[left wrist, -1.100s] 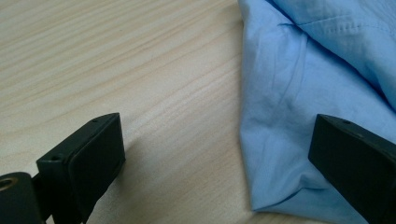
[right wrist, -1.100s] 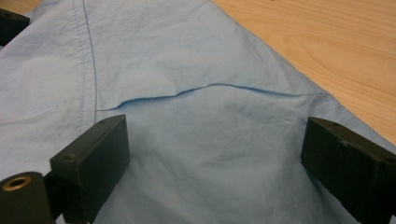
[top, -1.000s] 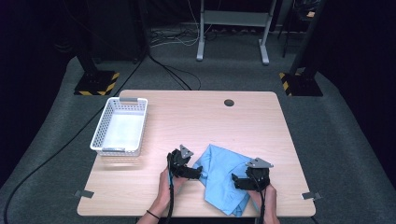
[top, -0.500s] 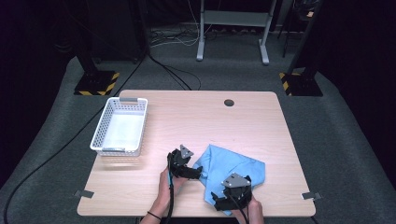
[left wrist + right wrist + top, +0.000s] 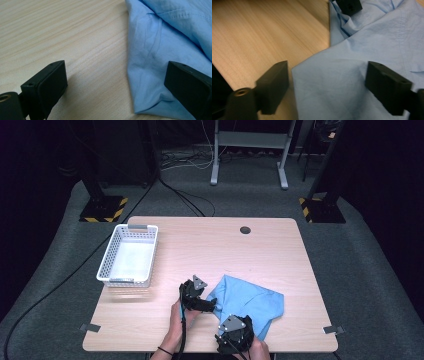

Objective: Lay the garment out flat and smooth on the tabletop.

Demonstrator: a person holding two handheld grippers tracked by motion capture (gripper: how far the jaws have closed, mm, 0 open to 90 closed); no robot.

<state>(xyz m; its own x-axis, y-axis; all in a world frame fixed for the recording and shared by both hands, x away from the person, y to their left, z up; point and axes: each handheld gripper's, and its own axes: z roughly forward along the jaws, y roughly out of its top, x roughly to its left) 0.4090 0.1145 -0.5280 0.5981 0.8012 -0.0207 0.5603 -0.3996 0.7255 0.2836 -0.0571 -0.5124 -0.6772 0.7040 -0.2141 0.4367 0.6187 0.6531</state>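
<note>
We see a wooden table (image 5: 210,245) with a white basket (image 5: 127,256) at its left. A light blue cloth (image 5: 250,302) lies crumpled near the front edge. Left gripper (image 5: 115,87): jaws apart at the cloth's corner. Right gripper (image 5: 327,86): jaws apart over the cloth's edge, having just been closing.

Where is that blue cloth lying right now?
In the high view the blue cloth lies crumpled on the near right part of the wooden table, between the two claws and well right of the white basket.
</note>
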